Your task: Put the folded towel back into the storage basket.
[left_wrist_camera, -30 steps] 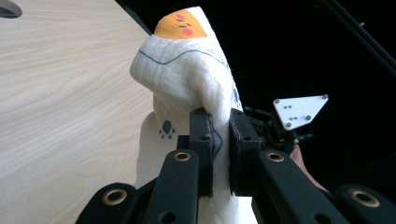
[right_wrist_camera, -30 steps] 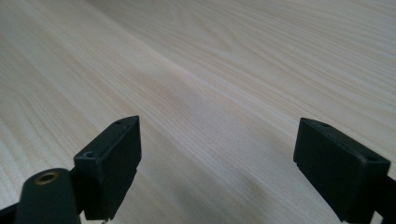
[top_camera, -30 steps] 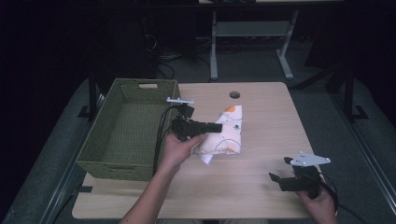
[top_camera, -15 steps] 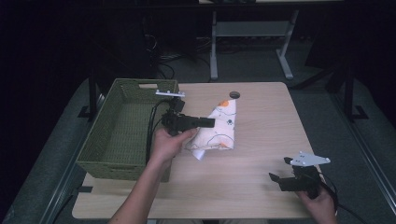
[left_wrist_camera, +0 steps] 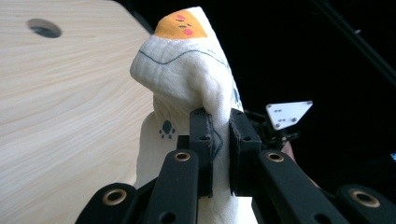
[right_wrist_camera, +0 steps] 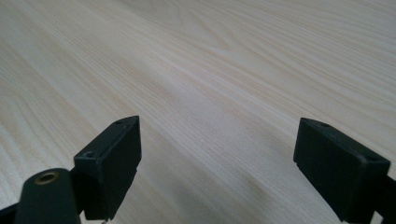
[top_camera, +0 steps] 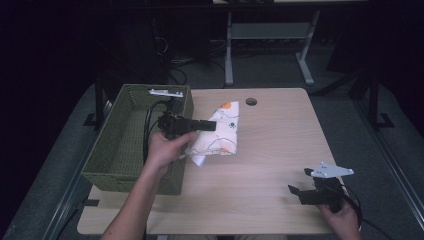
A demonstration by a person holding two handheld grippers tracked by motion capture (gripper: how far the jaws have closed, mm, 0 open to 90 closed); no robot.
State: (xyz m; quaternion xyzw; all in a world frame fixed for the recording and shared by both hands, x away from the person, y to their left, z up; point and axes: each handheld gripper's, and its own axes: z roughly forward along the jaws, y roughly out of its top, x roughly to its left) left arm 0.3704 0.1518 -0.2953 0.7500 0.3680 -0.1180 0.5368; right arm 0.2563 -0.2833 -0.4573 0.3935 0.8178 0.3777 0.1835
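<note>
The white printed cloth (top_camera: pixel 220 131) hangs from the left gripper (top_camera: pixel 212 125), whose jaws are closed tight on a bunched fold of the fabric. In the left gripper view the cloth (left_wrist_camera: pixel 187 84) rises above the pinch, showing an orange patch with pink marks at its top, a thin blue line and a small dark paw print. From the high view its lower part appears to rest on the table (top_camera: pixel 280 150), just beside the basket; whether any of it is clear of the surface cannot be told.

The table is a pale wood-grain top with rounded corners and a round cable hole (top_camera: pixel 251 101) near its far edge. The green woven basket (top_camera: pixel 107 155) stands at the table's left side, its right wall near the cloth, and the left gripper's cable trails over it. The stretch of table to the right of the cloth is bare as far as the right gripper (top_camera: pixel 297 192), which sits low near the front right corner, well apart from the cloth. Its jaws stand wide apart with nothing between them, as the right gripper view (right_wrist_camera: pixel 215 182) confirms.

The room beyond is dark: a grey floor, a white desk frame (top_camera: pixel 270 45) behind the table and tangled cables are faintly visible. The basket's interior is in shadow. The person's forearms are cut off at the bottom edge.
</note>
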